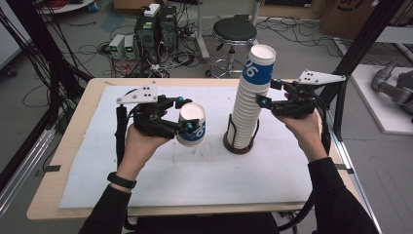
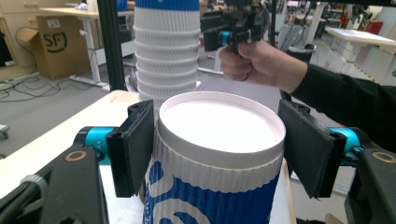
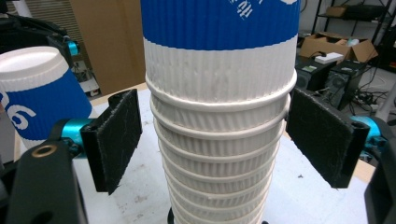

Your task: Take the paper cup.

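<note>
Meanwhile, the left gripper (image 1: 186,114) clamps its pads against a single blue-and-white ribbed paper cup (image 1: 191,125), held upside down above the white foam mat (image 1: 146,185) left of the tall stack of matching ribbed paper cups (image 1: 251,105) in its dark round holder (image 1: 238,146). Just beside that stack, the right gripper (image 1: 269,93) straddles it high up, its jaws parted and clear of the cups.

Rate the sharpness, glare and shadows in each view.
High view: even light, soft shadow on the white mat under the held cup. Left gripper view: that cup's rim is sharp, the room behind is softer. Right gripper view: the cup stack is crisp, with mild wide-angle bending at the edges; no harsh glare.
</note>
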`<act>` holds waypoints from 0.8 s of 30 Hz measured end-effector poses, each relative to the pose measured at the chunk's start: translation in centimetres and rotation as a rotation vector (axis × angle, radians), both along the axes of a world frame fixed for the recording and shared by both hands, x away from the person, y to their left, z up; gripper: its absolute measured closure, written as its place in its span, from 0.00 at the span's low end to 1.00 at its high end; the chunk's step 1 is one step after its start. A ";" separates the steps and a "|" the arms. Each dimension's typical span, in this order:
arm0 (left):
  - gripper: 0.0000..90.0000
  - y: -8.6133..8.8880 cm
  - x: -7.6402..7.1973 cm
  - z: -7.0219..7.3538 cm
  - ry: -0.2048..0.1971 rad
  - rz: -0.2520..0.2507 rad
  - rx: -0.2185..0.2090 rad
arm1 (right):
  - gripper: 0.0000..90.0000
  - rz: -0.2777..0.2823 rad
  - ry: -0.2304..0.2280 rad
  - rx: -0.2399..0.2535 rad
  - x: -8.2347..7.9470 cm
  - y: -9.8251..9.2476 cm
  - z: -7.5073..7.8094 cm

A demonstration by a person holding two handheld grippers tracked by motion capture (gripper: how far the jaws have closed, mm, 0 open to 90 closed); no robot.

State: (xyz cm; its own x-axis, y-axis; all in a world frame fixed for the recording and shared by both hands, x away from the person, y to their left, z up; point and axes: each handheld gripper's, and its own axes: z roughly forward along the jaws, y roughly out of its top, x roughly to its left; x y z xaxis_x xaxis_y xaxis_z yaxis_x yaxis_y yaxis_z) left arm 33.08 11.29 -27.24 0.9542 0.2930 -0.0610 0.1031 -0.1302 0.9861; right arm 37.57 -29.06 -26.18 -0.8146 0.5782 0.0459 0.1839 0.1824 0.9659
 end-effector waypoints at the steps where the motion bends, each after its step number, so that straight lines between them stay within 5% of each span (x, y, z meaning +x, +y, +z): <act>1: 0.33 0.0 0.0 0.0 -0.002 -0.003 0.007 | 0.21 0.001 0.000 -0.002 -0.1 0.0 0.0; 16: 0.33 0.5 -0.4 -0.8 0.012 -0.018 0.002 | 0.21 -0.029 -0.030 0.037 -2.5 -1.9 -1.1; 24: 0.33 0.5 -0.6 -1.6 0.023 -0.028 0.011 | 0.21 0.008 -0.044 0.059 -4.3 -2.2 -2.3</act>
